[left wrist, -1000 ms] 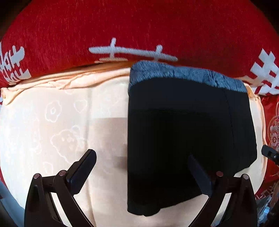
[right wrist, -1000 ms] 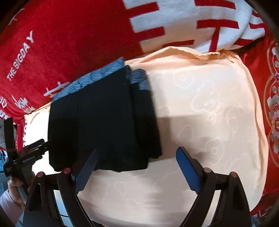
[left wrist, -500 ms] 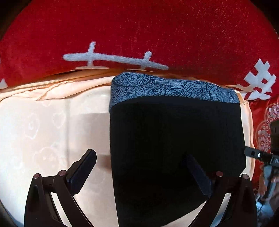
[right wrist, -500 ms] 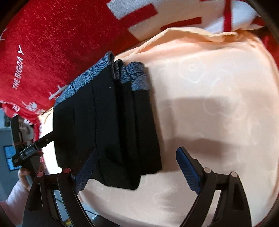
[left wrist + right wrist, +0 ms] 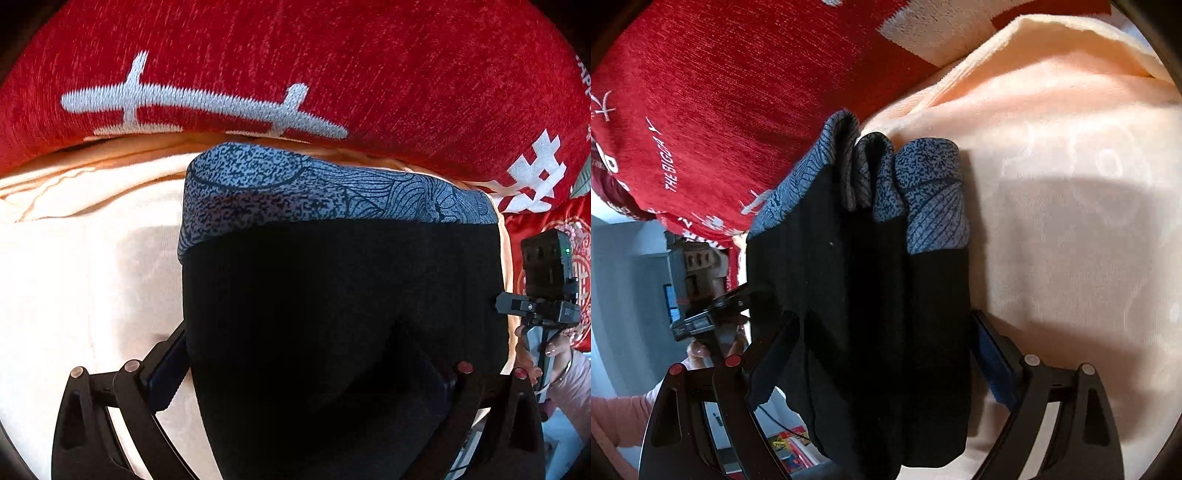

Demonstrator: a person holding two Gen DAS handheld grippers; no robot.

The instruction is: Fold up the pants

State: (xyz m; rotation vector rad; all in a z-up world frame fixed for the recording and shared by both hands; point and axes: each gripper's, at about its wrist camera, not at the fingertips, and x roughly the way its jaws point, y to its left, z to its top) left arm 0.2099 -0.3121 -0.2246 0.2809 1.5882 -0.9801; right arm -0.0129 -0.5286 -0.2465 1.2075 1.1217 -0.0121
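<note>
The folded black pants point(image 5: 343, 314) with a blue-grey patterned band point(image 5: 325, 192) lie on a peach blanket point(image 5: 88, 266). My left gripper point(image 5: 306, 365) is open, its fingers straddling the near part of the pants; the right finger is hidden in the dark cloth. In the right wrist view the pants point(image 5: 871, 302) show several stacked layers seen edge on, and my right gripper point(image 5: 882, 354) is open with a finger on each side of the stack. The right gripper also shows in the left wrist view point(image 5: 543, 295) at the pants' right edge.
A red blanket with white characters point(image 5: 295, 66) lies behind the pants. The peach blanket point(image 5: 1071, 221) spreads wide to the right of the pants. The bed's edge and room floor show at lower left in the right wrist view point(image 5: 628, 314).
Both grippers have moved in close to the pants. Their fingers now straddle the folded stack, which earlier lay ahead of them. Both stay open.
</note>
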